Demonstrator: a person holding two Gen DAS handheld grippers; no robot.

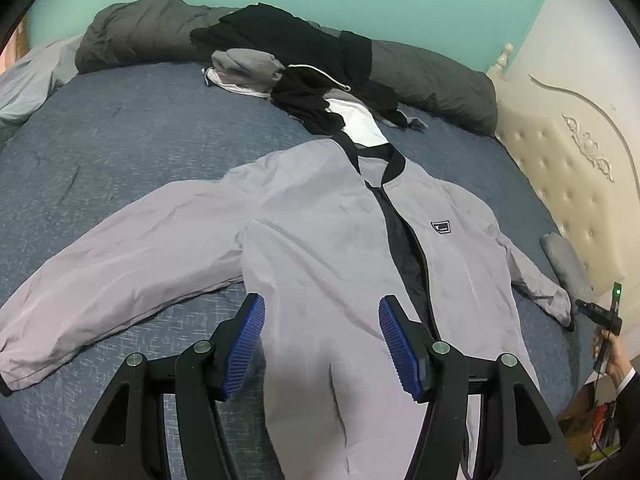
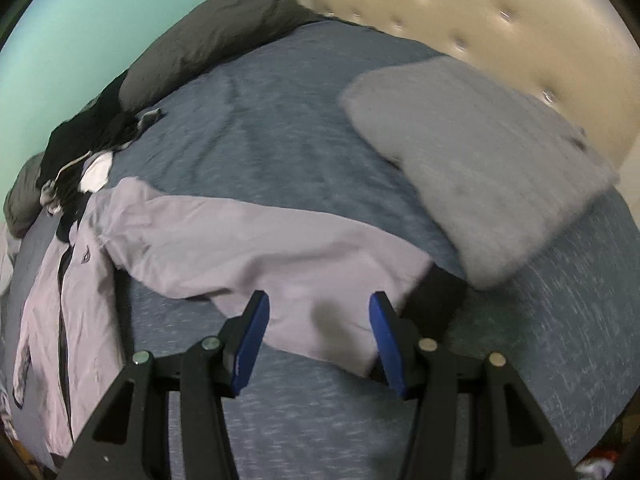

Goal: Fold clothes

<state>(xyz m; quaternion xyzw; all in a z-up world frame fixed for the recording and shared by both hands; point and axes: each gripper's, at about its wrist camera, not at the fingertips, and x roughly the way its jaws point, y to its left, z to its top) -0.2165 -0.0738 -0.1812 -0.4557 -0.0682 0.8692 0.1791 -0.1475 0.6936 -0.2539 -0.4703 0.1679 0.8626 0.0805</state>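
A light grey jacket [image 1: 320, 240] with a black collar and zip lies face up on the blue bedspread [image 1: 120, 140], sleeves spread to both sides. My left gripper [image 1: 322, 340] hovers open over the jacket's lower front, left of the zip, nothing between its blue pads [image 1: 244, 340]. In the right wrist view the jacket's sleeve [image 2: 260, 248] stretches toward the black cuff [image 2: 436, 300]. My right gripper [image 2: 318, 336] is open, its jaws on either side of the sleeve end beside the cuff. The right gripper [image 1: 600, 312] also shows far right in the left view, in a hand.
A heap of black, grey and white clothes [image 1: 296, 68] lies beyond the collar. A dark grey duvet [image 1: 160, 28] runs along the teal wall. A grey pillow [image 2: 472, 160] rests near the cream tufted headboard [image 2: 460, 4], just beyond the cuff.
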